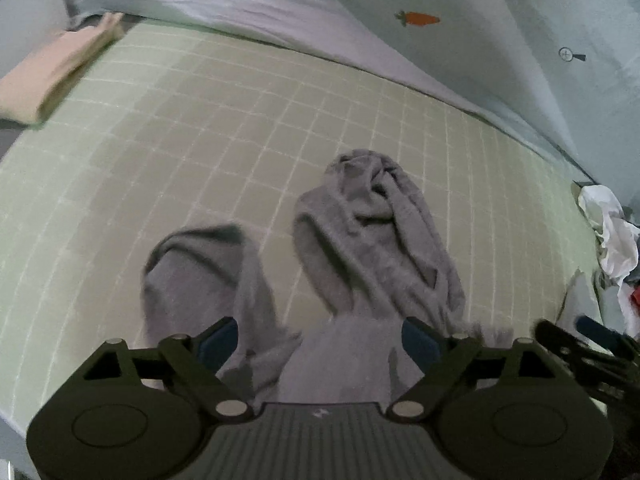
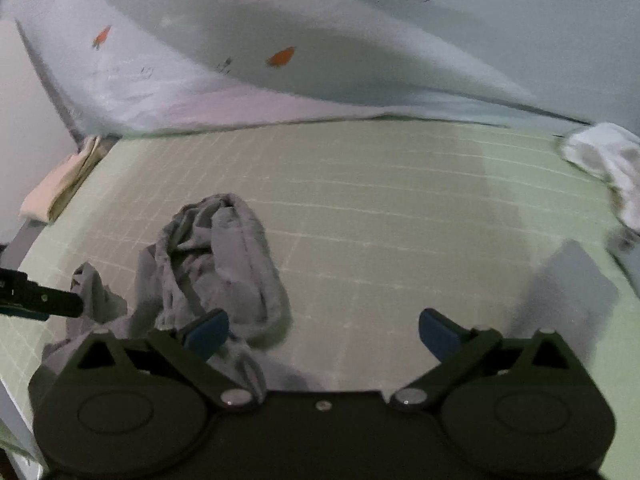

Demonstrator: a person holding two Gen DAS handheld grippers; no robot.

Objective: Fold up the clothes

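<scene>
A crumpled grey garment [image 1: 360, 236] lies in a heap on the green grid mat [image 1: 160, 140]. In the left wrist view my left gripper [image 1: 320, 340] is open, its blue-padded jaws wide apart just above the near part of the garment. In the right wrist view the garment [image 2: 216, 268] lies at the left, and my right gripper [image 2: 324, 330] is open and empty over bare mat [image 2: 380, 200], its left pad beside the cloth's edge. The left gripper's fingertips [image 2: 60, 304] show at the far left, touching the cloth.
A folded beige cloth [image 1: 52, 76] lies at the mat's far left corner. A pale bedsheet with carrot prints [image 1: 418, 18] rises behind the mat. A pile of white clothes [image 1: 612, 232] sits at the right edge, also in the right wrist view [image 2: 604, 160].
</scene>
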